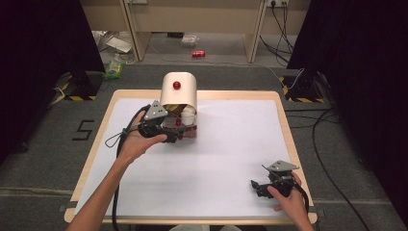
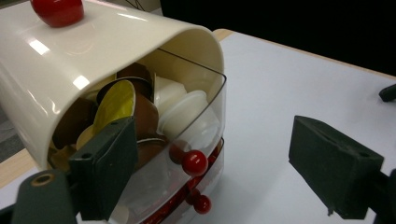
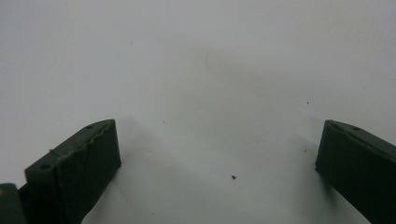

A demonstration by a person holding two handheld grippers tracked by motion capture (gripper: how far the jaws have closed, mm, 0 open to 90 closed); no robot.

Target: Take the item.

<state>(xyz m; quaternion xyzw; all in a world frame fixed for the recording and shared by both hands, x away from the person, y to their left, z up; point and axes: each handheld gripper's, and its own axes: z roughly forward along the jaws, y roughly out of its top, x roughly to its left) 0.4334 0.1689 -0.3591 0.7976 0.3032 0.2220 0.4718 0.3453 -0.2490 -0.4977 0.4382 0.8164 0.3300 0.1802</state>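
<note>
The wide white table top (image 1: 231, 159) with its pale wooden rim carries the whole job, leaving bare room on all sides for both hands to work. Toward its far left stands the cream plastic roll-top container (image 1: 178, 91) with a red ball knob on its dome; it faces the person so its clear curved front door (image 2: 196, 140) can be reached. That door is raised partway, which exposes the brown, yellow and white capsules (image 2: 140, 107) heaped inside.

The left gripper (image 1: 168, 129) sits right at this opening, jaws spread wide and holding nothing; in the left gripper view one jaw stands in front of the container's mouth, the other out over the table. It seems placed to work the door by the small red knob (image 2: 194, 162) on its front, or to reach a capsule.

The right gripper (image 1: 262, 185) rests near the table's near right corner, well apart from the container, jaws released over bare white surface, apparently parked out of the way.
</note>
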